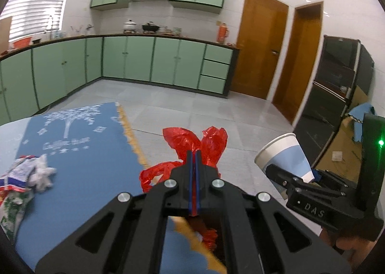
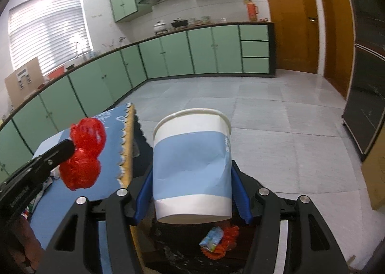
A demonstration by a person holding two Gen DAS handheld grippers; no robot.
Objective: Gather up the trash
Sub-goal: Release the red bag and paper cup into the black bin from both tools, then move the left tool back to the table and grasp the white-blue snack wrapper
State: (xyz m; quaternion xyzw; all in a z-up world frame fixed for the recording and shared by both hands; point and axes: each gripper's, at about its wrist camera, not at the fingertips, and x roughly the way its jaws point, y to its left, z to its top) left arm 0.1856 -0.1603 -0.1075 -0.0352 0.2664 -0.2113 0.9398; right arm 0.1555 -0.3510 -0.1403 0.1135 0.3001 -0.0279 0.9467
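You are looking at these finishes:
1. Red bag [image 1: 192, 146]: thin crinkled plastic film, gleaming glossy.
2. Cup [image 2: 192, 165]: matt paper, dented, creasing along its blue band.
3. Tablecloth [image 1: 79, 153]: blue, matt, showing a woven cloth look.
4. Left gripper [image 1: 195, 153] and right gripper [image 2: 192, 192]: matt black plastic, shining metal bolts.
5. Floor [image 2: 264, 117]: smooth tile, reflecting softly.
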